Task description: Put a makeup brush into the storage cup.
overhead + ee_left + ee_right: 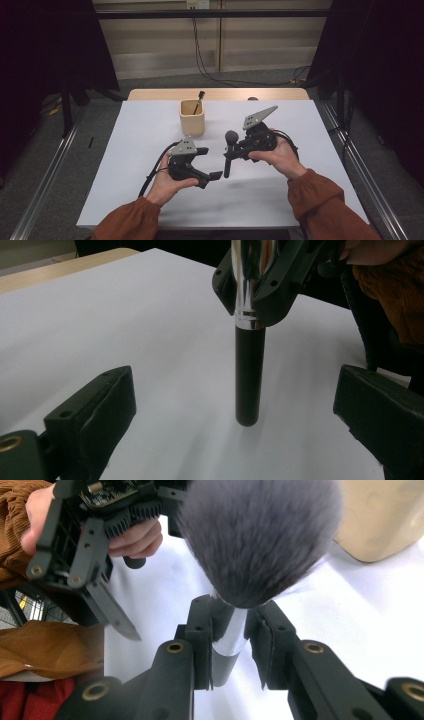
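Note:
A makeup brush point(228, 152) stands upright with its grey bristle head point(255, 535) on top and its black handle point(249, 375) down to the white table point(150, 190). My right gripper point(235, 150) is shut on the brush at its silver ferrule point(231, 635). My left gripper point(210, 162) is open, jaws wide, and points at the lower handle, which stands a little ahead of its fingertips without touching them. In the left gripper view the right gripper point(270, 285) clamps the ferrule above the handle.
A beige cup point(192, 117) stands at the back centre of the table with another brush point(199, 100) in it, close behind the held brush point(380, 520). A wooden edge point(150, 94) runs along the table's far side.

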Demonstrator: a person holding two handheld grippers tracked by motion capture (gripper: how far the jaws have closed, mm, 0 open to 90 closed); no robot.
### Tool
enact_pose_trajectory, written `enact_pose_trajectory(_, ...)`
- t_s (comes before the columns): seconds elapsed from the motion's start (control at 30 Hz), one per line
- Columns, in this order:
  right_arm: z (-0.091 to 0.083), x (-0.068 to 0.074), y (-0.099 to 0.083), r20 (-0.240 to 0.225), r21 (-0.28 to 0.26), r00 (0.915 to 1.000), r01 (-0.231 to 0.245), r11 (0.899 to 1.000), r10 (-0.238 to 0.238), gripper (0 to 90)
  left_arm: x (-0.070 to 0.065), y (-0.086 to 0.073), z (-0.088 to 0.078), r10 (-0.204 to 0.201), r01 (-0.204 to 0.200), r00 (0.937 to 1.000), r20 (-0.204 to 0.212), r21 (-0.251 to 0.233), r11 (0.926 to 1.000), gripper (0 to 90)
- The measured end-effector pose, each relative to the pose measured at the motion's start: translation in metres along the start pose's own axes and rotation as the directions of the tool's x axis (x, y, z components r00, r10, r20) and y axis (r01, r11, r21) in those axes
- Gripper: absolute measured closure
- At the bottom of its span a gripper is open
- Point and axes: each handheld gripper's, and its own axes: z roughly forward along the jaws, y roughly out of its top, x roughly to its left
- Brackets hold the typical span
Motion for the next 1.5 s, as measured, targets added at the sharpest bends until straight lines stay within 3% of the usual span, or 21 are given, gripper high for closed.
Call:
enact_pose_trajectory(0.3,0.006,0.003,0.005,-0.014,-0.008,0.9999,0.007,1.0,-0.007,72.5,-0.001,-0.001,0.008,0.016,-0.016,0.9997,0.017,0.012,0.9998,6.6)
enact_pose_trajectory(0.4,0.006,0.004,0.007,-0.014,-0.006,0.9998,0.013,1.0,-0.013,72.5,-0.002,0.0,0.01,-0.003,0.003,0.9999,0.016,0.001,1.0,12.8)
enact_pose_trajectory(0.5,0.007,0.004,0.008,-0.017,-0.008,0.9997,0.016,1.0,-0.016,72.5,-0.002,0.0,0.012,0.005,-0.005,1.0,0.008,0.013,0.9999,21.2)
enact_pose_trajectory(0.8,0.008,0.005,0.009,-0.019,-0.015,0.9996,0.022,1.0,-0.022,72.5,-0.003,0.001,0.016,-0.001,0.001,0.9994,0.034,-0.013,0.9999,44.2)
enact_pose_trajectory(0.97,0.008,0.006,0.01,-0.017,-0.023,0.9995,0.026,0.999,-0.026,72.5,-0.002,0.001,0.017,0.003,-0.003,0.9996,0.028,-0.01,0.9999,51.3)
enact_pose_trajectory(1.27,0.01,0.006,0.009,-0.018,-0.035,0.9995,0.026,0.999,-0.027,72.5,-0.001,0.001,0.016,-0.034,0.035,0.9989,0.033,-0.029,0.999,64.2)
enact_pose_trajectory(1.5,0.012,0.006,0.008,-0.014,-0.039,0.9995,0.029,0.999,-0.03,72.5,0.0,0.001,0.016,-0.038,0.039,0.9984,0.041,-0.024,0.9989,73.1)
